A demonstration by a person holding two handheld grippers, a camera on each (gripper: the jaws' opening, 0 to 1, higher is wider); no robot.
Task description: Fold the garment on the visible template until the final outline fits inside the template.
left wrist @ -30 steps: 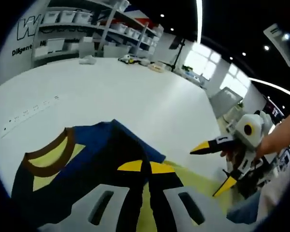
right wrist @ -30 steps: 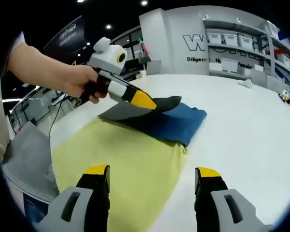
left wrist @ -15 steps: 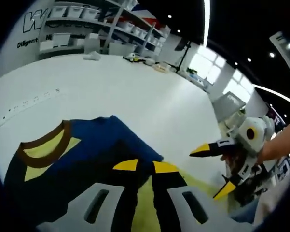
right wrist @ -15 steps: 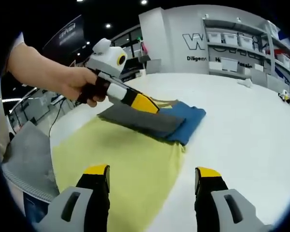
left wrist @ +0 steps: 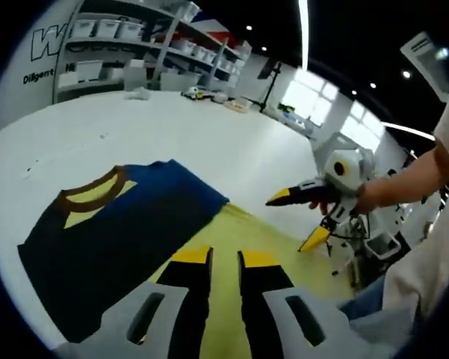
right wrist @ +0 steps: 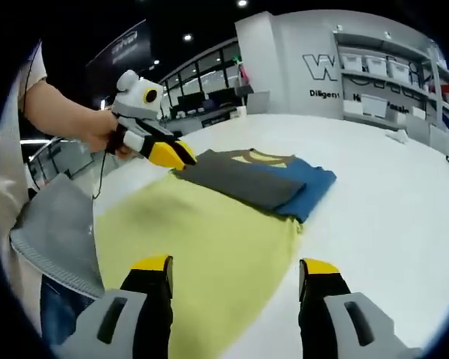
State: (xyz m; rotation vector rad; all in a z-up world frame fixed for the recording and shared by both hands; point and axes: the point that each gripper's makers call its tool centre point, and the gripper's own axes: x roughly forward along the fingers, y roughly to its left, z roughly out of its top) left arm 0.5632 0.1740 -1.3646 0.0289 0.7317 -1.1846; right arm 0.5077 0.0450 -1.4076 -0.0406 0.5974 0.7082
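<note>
A blue T-shirt (left wrist: 119, 232) with a brown collar lies folded and flat on the white table, its near edge over the yellow template (left wrist: 243, 224). In the right gripper view the T-shirt (right wrist: 306, 187) shows a dark grey folded layer on top, at the far end of the template (right wrist: 202, 247). My left gripper (left wrist: 224, 258) hovers over the template just right of the shirt, jaws a narrow gap apart with nothing between them; the left gripper (right wrist: 173, 155) is at the shirt's left corner. My right gripper (right wrist: 237, 265) is wide open over the template; the right gripper (left wrist: 293, 222) hangs beyond the template's far side.
The white table (right wrist: 388, 194) stretches wide around the shirt. Shelves with bins (left wrist: 119, 45) line the back wall, and small items (left wrist: 198, 92) sit at the table's far edge. A grey cloth (right wrist: 56, 232) hangs at the person's side.
The left gripper laid the dark fold down on the shirt, let go and drew back toward the template. The shirt now lies flat. The right gripper stayed open above the template.
</note>
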